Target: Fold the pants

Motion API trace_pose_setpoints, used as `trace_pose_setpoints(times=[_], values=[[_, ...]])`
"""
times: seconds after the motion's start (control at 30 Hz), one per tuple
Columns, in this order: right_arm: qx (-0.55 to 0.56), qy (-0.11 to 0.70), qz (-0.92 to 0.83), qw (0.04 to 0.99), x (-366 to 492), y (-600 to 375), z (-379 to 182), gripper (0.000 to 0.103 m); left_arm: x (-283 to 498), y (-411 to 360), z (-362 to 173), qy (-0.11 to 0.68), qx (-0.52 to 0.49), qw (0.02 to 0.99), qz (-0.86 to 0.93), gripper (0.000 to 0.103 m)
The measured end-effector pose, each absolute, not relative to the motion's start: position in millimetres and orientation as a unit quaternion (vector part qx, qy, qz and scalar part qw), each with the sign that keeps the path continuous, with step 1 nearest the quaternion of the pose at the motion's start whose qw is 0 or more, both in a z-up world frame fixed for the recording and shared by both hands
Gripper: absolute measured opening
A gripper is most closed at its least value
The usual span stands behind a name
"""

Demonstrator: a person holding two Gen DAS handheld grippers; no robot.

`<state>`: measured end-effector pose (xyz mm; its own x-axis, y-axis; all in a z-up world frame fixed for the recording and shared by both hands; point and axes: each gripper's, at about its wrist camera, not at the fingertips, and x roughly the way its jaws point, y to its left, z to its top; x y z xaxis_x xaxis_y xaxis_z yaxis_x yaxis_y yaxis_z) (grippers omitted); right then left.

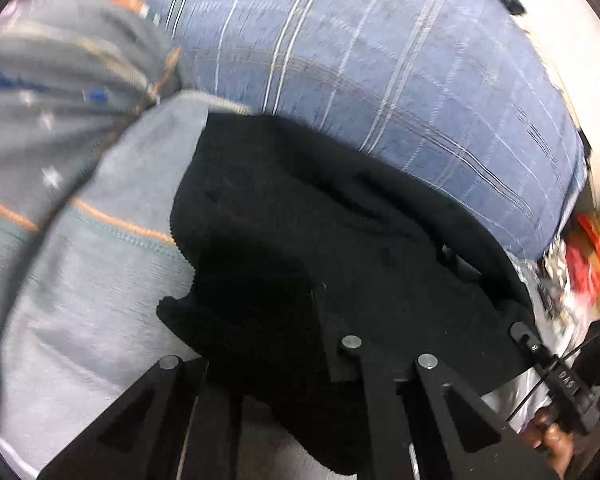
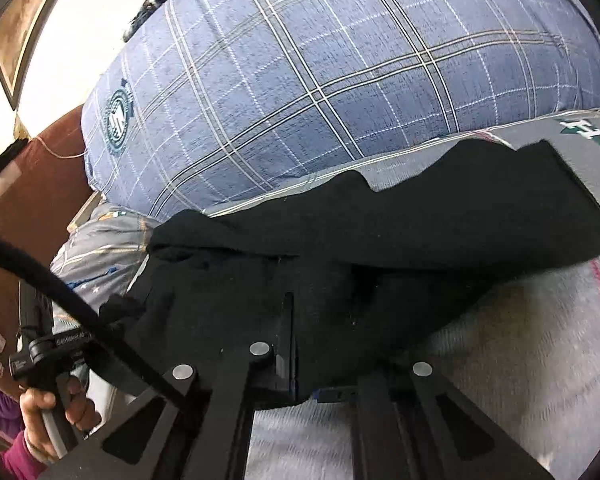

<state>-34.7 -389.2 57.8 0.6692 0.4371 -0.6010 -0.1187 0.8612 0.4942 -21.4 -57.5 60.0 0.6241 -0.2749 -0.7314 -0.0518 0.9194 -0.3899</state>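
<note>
Black pants point(image 2: 380, 232) lie bunched and creased; edges wavy.

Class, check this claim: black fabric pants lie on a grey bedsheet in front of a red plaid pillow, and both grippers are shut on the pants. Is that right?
One detail is wrong: the plaid pillow is blue, not red, as the right wrist view shows. The black fabric pants do lie on the grey bedsheet, with the left gripper and the right gripper shut on them.

Your pants point(image 2: 380, 240) lie on the bedsheet point(image 2: 520, 360), straight ahead at twelve o'clock of both grippers. Behind them, farther toward twelve, the pillow point(image 2: 320, 80) rests; a crumpled blanket point(image 1: 60, 80) sits at ten o'clock.
</note>
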Motion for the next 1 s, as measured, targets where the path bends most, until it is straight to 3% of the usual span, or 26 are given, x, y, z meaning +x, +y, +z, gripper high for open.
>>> trace_pose_setpoints(times=[0.17,0.37,0.43,0.47,0.53,0.6,0.73,0.83,1.0], values=[[0.207,0.374,0.177,0.886,-73,-380,77,0.005,-53,-50,87,0.420,-0.152,0.891,-0.076,0.011],[0.200,0.413,0.181,0.870,-106,-365,56,0.008,-70,-35,53,0.470,-0.124,0.873,-0.050,0.013],[0.191,0.434,0.167,0.864,-110,-362,47,0.011,-76,-35,44,0.485,-0.114,0.866,-0.044,0.020],[0.188,0.439,0.168,0.862,-113,-361,45,0.013,-80,-35,45,0.481,-0.103,0.870,-0.036,0.030],[0.174,0.439,0.168,0.865,-121,-360,50,0.024,-90,-31,52,0.470,-0.089,0.878,-0.033,0.047],[0.155,0.434,0.167,0.872,-133,-364,60,0.048,-96,-25,61,0.462,-0.091,0.881,-0.036,0.070],[0.156,0.411,0.171,0.882,-159,-384,86,0.055,-112,-13,92,0.449,-0.085,0.888,-0.039,0.073],[0.178,0.393,0.158,0.888,-162,-401,96,0.067,-116,-17,115,0.428,-0.067,0.900,-0.042,0.082],[0.171,0.381,0.122,0.900,-147,-407,97,0.068,-95,-43,125,0.433,-0.059,0.896,-0.080,0.085]])
